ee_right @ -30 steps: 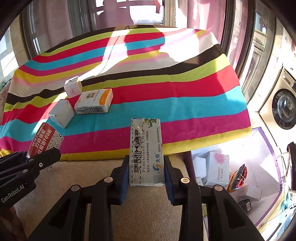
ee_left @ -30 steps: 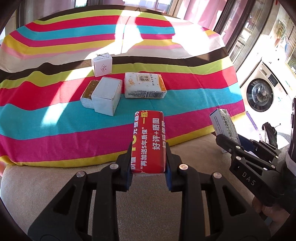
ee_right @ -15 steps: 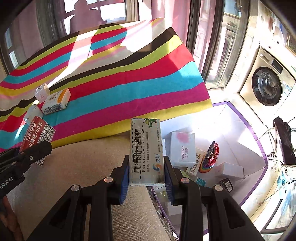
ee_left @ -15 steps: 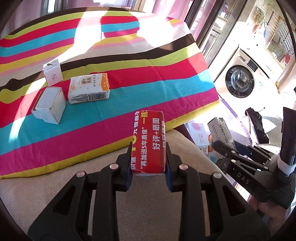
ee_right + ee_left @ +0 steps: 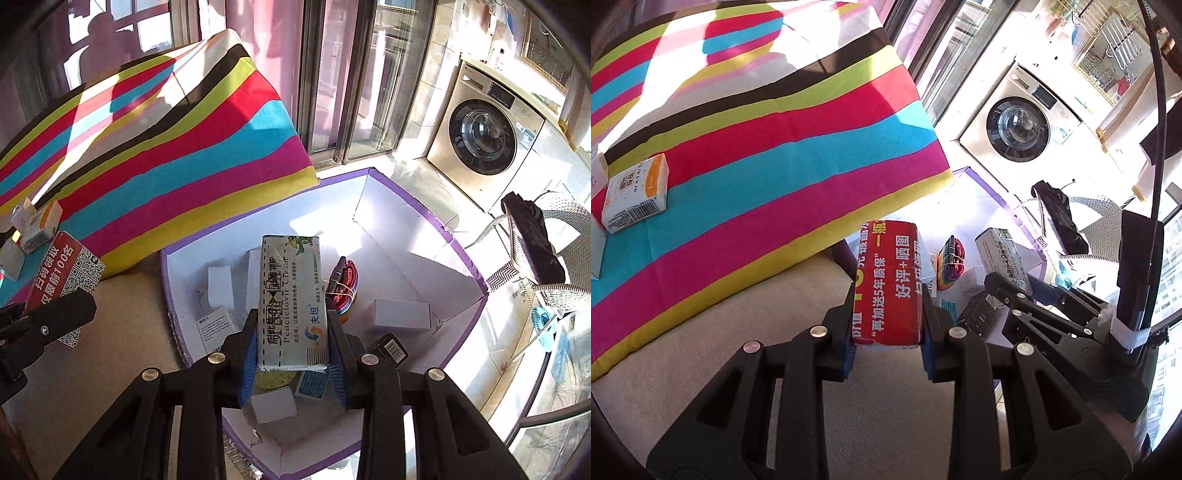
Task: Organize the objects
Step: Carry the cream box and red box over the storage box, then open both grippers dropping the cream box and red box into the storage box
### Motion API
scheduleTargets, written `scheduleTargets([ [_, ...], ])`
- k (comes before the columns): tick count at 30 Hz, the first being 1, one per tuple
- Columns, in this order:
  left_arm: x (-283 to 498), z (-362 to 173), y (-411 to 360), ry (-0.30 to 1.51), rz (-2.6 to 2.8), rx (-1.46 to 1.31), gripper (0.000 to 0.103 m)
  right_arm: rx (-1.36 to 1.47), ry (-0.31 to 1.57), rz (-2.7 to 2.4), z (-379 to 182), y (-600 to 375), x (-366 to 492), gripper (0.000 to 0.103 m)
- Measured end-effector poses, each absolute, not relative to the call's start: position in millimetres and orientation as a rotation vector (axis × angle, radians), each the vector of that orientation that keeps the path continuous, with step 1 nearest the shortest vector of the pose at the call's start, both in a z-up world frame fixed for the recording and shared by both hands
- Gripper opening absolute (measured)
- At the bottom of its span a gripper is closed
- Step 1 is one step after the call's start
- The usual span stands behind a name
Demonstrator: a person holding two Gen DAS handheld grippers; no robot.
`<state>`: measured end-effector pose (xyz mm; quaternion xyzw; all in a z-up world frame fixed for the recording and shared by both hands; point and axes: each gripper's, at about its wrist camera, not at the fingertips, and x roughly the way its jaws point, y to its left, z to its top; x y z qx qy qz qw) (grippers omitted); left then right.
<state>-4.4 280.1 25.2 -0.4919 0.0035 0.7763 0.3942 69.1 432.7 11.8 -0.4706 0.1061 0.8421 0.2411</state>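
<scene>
Boxes held over the purple-edged bin

Grippers each clamped a carton. The left gripper [image 5: 887, 325] had its jaws closed on the long sides of a red box [image 5: 887, 284] printed with white and yellow Chinese characters, the box standing up between the blue pads. It sat above the beige cushion edge [image 5: 746, 321], beside the near corner of the striped cloth [image 5: 783, 147]. The right gripper [image 5: 292, 343] was likewise closed on a pale cream carton [image 5: 293, 299] lettered "Penciclovir Cream", held lengthwise between its pads.

From the right wrist view, that carton hung over a white bin with a purple rim [image 5: 458, 240] standing on the floor just beside the cushion. Inside the bin lay several small white boxes [image 5: 402, 314], a dark box with a barcode [image 5: 390, 349], and a rainbow-coloured bundle [image 5: 345, 284]. The left gripper [image 5: 55, 317] showed at the left edge of this view with its red box [image 5: 64, 280] above the cushion.

On the striped cloth, well apart from both grippers, an orange-and-white box [image 5: 637, 194] lay flat, with other white boxes only partly visible at the frame edge. A washing machine [image 5: 484, 136] stood beyond the bin.
</scene>
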Motion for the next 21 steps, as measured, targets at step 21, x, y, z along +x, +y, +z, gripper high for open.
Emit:
scheduleTargets([
  [21,-5,28,274,0.035,2.077,-1.285,0.070,-1.286,0.374,2.241,14,449,73,0.053],
])
